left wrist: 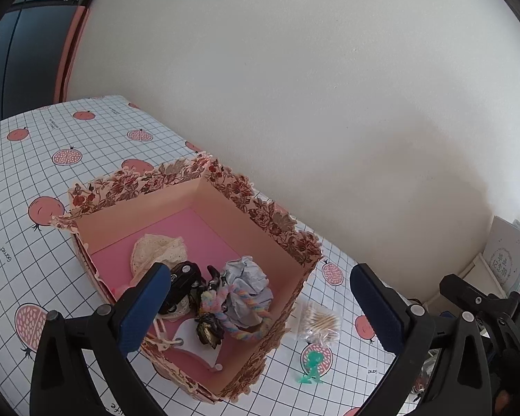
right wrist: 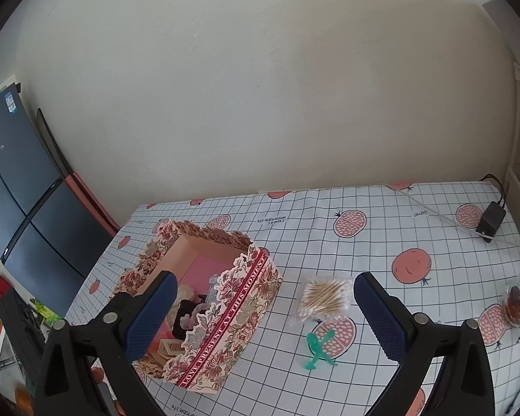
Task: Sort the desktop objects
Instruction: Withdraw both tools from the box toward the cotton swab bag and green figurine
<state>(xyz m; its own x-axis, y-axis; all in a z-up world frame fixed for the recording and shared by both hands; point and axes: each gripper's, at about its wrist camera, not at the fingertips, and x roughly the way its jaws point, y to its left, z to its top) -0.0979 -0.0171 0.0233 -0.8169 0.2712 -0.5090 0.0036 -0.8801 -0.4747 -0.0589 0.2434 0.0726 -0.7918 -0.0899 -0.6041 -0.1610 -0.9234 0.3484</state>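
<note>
Left gripper (left wrist: 260, 298) spread wide, empty, above floral box (left wrist: 280, 228) where collected items lie. Right gripper (right wrist: 265, 312) likewise wide, empty, aimed at desk (right wrist: 381, 253). Cotton swab packet (right wrist: 324, 298) at 12 o'clock between its fingers, green toy figure (right wrist: 317, 350) nearer; both unsorted, likely next.

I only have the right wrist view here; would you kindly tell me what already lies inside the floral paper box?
Observer: The left wrist view looks into the floral paper box: a crumpled grey paper ball lies on its pink floor.
Operator: Anything beside the ball?
Observer: A pastel rainbow twisted rope curls along its front.
Operator: And further back?
Observer: A cream lace fabric piece lies behind a small black toy car.
</note>
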